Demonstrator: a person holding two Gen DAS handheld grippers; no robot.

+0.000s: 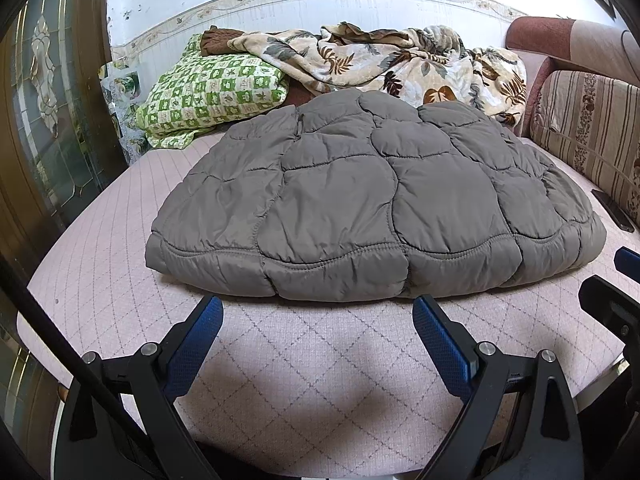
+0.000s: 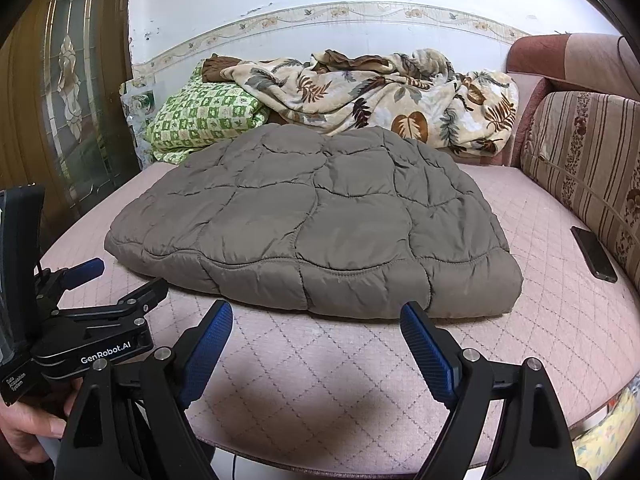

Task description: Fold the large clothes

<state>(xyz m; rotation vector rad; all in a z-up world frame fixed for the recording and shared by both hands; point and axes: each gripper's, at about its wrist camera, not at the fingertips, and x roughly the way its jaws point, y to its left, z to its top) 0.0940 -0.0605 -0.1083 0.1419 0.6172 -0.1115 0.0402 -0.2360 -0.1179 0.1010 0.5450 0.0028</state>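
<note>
Hovering wide-open, empty: both tools (image 1: 318, 312) (image 2: 316, 320) before folded jacket's (image 2: 312, 224) near hem.

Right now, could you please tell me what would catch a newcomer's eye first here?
A puffy grey quilted jacket lies folded mid-mattress, just beyond both open grippers. Behind it, against the wall, sit a leaf-print blanket and a green checked quilt. A dark phone lies at the right.

"GenRobot.AI" on left tongs (image 2: 120, 280) body
</note>
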